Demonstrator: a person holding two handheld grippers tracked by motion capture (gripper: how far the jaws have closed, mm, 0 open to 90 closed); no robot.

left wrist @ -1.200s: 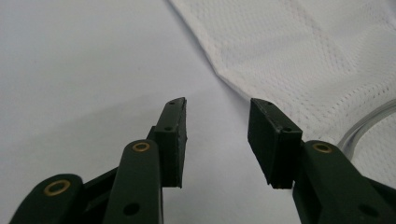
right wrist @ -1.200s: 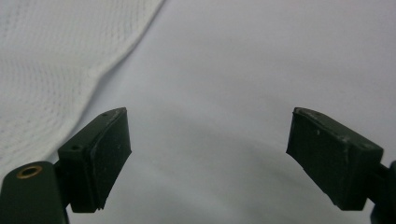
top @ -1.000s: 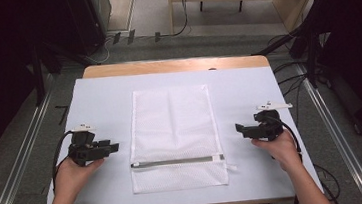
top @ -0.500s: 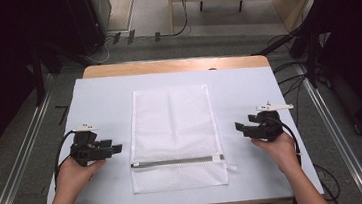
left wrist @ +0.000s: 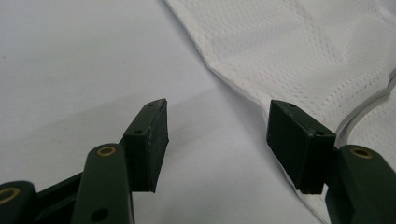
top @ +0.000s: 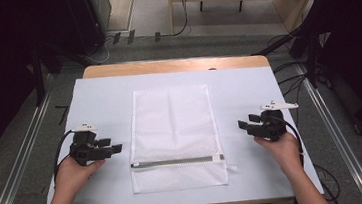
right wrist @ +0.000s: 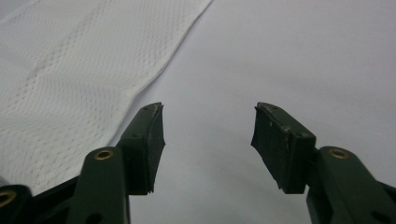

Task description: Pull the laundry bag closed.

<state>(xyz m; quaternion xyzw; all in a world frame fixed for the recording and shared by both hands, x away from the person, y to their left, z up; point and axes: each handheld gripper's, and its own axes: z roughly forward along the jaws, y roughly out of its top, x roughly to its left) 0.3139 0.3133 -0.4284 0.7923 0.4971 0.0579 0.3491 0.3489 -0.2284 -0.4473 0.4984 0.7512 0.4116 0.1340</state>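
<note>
Fingers (left wrist: 149, 140) on my left gripper (top: 104, 147) stand wide with nothing between them, low over the white surface (top: 248, 90) just beside the left edge of the mesh bag (top: 174, 128); one finger overlaps the bag's edge in the left gripper view. My right gripper (top: 245, 126) is likewise spread wide and empty, near the bag's right edge but apart from it. Bag lies flat mid-surface between both grippers, its zipper (top: 174, 161) running across near my end.

Even overhead light brightens the white table (top: 103, 97), while the far floor and both sides fall dark. In both gripper views the near jaws are blurred, casting soft, faint shadows.
</note>
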